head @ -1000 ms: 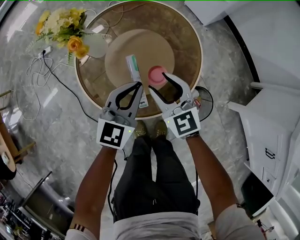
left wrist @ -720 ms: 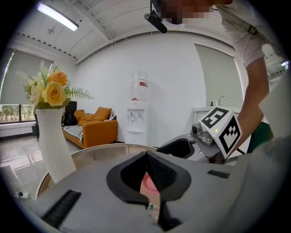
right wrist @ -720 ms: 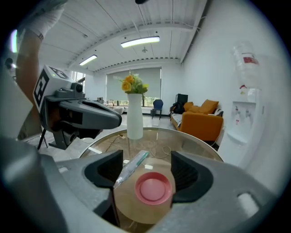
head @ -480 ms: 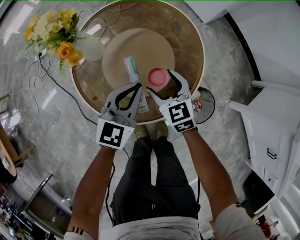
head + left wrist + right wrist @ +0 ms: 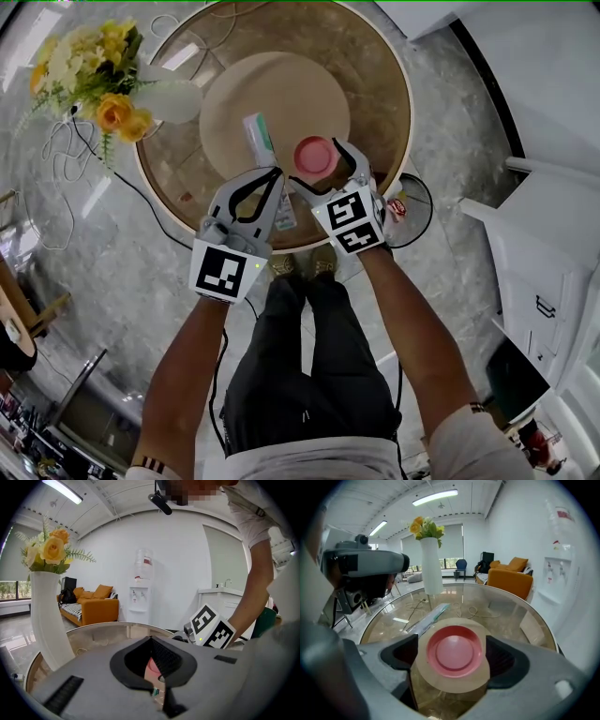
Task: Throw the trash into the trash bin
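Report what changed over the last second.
The right gripper advanced onto the pink cup, and its jaws have just been opening. They now straddle the cup, pads not pressing. Nothing was gripped or released. The left gripper, shut and empty, barely shifted. The cup and the long green-and-white packet stayed put.

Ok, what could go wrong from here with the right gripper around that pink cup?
The right gripper's fingers have just been opening and straddle the cup without touching it. Closing off-centre could tip it over on the glass table. The left gripper, shut, hangs close beside, over the tube. The two grippers could bump, or the left could sweep the tube aside.
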The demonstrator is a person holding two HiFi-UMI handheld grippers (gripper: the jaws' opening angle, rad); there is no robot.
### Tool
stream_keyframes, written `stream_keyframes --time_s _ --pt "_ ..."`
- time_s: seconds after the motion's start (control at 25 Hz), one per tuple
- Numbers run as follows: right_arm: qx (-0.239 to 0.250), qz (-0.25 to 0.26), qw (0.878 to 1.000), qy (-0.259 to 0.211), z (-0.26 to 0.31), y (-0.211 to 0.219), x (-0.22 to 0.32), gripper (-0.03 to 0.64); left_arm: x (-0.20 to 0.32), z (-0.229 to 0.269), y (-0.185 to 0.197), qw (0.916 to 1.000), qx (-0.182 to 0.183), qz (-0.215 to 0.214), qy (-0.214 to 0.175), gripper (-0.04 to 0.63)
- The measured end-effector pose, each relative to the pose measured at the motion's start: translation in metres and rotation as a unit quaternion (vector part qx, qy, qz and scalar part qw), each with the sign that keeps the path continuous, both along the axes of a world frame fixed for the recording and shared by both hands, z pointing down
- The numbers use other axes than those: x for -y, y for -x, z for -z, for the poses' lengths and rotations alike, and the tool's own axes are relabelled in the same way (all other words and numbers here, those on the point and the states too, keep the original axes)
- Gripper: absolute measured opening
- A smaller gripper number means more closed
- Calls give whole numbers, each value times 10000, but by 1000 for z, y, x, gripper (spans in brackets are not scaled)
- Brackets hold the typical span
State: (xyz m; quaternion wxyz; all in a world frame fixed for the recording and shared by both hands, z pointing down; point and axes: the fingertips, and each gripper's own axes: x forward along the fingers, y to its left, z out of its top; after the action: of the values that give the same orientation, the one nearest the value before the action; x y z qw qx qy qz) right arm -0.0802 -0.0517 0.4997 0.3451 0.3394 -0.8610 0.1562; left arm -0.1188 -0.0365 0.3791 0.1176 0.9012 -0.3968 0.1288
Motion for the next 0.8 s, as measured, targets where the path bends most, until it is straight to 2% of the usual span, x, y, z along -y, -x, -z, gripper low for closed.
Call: stream_keyframes --time_s 0.28,0.44,0.8 --pt "-126 -2 9998 174 -15 -1 3 429 -2 -4 2 10000 -35 41 76 0" --pt "-104 -24 9999 95 -12 -2 2 393 -4 -4 4 9999 -23 66 83 0" --pt "113 -126 9995 -269 16 -6 -7 388 -8 -3 -4 9999 19 85 65 0"
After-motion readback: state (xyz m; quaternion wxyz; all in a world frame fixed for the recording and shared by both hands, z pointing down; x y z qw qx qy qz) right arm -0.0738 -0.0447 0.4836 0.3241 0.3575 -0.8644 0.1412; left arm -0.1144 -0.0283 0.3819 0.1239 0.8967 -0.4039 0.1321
